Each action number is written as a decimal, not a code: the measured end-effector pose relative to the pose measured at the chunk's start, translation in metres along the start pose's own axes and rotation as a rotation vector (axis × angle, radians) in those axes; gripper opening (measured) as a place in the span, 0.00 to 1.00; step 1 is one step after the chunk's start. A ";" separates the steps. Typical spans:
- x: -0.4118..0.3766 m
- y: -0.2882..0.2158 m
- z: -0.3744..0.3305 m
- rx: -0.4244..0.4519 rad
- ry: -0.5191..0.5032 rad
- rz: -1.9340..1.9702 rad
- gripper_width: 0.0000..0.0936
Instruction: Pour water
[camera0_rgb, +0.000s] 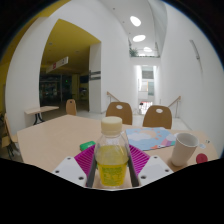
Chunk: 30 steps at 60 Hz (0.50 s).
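I see a big bright room with white walls and long lights (136, 21) up on the ceiling. On one side there is a yellow wall (62, 40) with a wide opening in it.

Below that is a large light wooden table (55, 135). It takes up most of the space in front of me. Two wooden chairs (120, 110) stand at its far side, next to each other. Another small table (40, 110) stands farther back, near the yellow wall.

On the big table, past the fingers, lies a flat colourful sheet (152, 137) with blue and pink on it. A white cup (184, 148) stands upright beside that sheet, off to one side of the bottle and apart from it. A small red thing (201, 158) sits just next to the cup, but I cannot tell what it is.

My gripper (111, 172) has a clear bottle (111, 155) between its two fingers. The bottle stands upright, has a pale yellow cap, and holds yellowish liquid. The pink pads (86, 158) sit close on both sides of the bottle and the fingers look pressed on it, so the gripper is closed around the bottle.
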<state>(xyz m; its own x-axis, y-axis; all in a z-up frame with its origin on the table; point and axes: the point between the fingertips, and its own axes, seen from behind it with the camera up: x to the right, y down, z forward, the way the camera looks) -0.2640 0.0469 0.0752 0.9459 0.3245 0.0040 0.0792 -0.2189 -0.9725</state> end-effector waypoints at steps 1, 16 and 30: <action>0.002 0.001 0.001 -0.001 0.003 0.006 0.56; 0.011 -0.002 0.003 0.022 -0.021 0.091 0.37; 0.057 -0.078 -0.005 0.185 -0.066 0.491 0.36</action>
<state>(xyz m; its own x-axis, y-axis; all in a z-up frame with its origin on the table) -0.2143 0.0778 0.1523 0.8350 0.2834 -0.4717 -0.4313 -0.1953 -0.8808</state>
